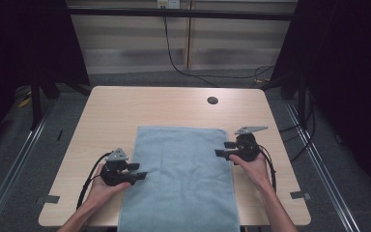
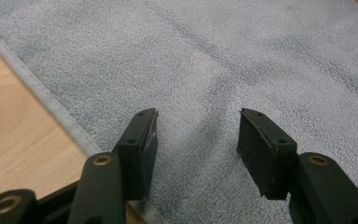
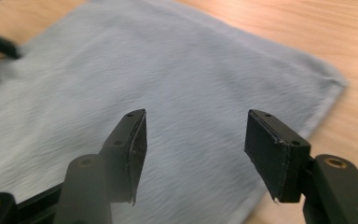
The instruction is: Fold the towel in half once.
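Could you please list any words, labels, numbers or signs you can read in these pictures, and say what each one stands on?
None can be read: the towel, the table, the left gripper and the right gripper bear no legible text.
The small pale fitting on the far rail is too small to read.

— How many cloths do you count there?
— One pale blue terry towel, on one light wooden table.
— And tools?
— Two black two-jaw grippers: left gripper, right gripper.
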Demonstrator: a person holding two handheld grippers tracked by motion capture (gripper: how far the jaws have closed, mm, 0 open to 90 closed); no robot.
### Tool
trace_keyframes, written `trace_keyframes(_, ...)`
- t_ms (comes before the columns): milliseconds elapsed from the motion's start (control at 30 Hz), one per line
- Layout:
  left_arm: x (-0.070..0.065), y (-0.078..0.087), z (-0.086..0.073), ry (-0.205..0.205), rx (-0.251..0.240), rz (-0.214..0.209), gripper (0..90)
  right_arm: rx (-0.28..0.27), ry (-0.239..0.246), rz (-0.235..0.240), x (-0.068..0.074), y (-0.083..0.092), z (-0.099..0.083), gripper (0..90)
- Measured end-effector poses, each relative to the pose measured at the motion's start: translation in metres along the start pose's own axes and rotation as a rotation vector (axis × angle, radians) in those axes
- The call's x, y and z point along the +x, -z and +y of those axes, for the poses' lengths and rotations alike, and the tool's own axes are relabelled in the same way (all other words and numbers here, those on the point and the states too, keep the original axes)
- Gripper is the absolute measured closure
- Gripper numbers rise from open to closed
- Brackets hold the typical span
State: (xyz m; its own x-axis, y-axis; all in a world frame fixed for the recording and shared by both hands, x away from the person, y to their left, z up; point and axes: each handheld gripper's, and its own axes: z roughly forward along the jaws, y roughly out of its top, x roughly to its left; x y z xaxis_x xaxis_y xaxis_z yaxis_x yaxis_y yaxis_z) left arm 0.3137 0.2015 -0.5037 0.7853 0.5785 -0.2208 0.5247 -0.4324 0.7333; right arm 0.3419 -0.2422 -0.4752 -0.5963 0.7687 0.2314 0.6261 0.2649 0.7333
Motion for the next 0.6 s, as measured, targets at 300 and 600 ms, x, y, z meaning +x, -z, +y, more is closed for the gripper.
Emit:
trace_keyframes(300, 0.002, 0.0, -0.001, -0.006, -0.008, -0.014, 48.4, -0.01, -0.045, -0.09, -0.034, -0.039, 0.015, 37.5)
trace_keyframes(600, 0.002, 0.001, -0.002, -0.013, -0.005, -0.019, 47.8, -0.009, -0.019, -0.207, -0.046, -0.057, 0.017, 41.7)
